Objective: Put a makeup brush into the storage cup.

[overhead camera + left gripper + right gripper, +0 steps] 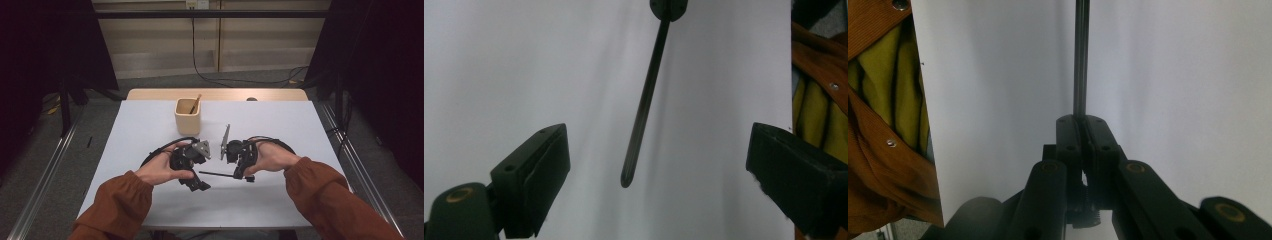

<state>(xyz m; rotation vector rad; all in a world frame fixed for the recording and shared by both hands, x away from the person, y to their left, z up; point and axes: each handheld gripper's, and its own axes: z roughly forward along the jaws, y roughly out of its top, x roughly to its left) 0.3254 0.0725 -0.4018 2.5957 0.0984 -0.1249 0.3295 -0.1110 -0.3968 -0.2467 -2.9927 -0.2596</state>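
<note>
Around the work, on and past the desk

We see a tan wooden cup point(187, 116) standing upright near the far edge of the white desk point(280, 120), a thin stick point(195, 103) leaning inside it, and black cables point(235, 80) trailing across the grey floor point(160, 82) beyond.

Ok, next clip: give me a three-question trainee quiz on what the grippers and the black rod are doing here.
1. True or false: the right gripper is shut on the thin black rod.
2. The left gripper has its jaws: A) wide open, B) clamped on the rod, C) clamped on the cup.
3. What stands in the tan cup at the far side of the table?

Key
1. True; its jaws pinch one end.
2. A; the rod's free end sits between them, untouched.
3. A slim stick leaning against the rim.
</note>
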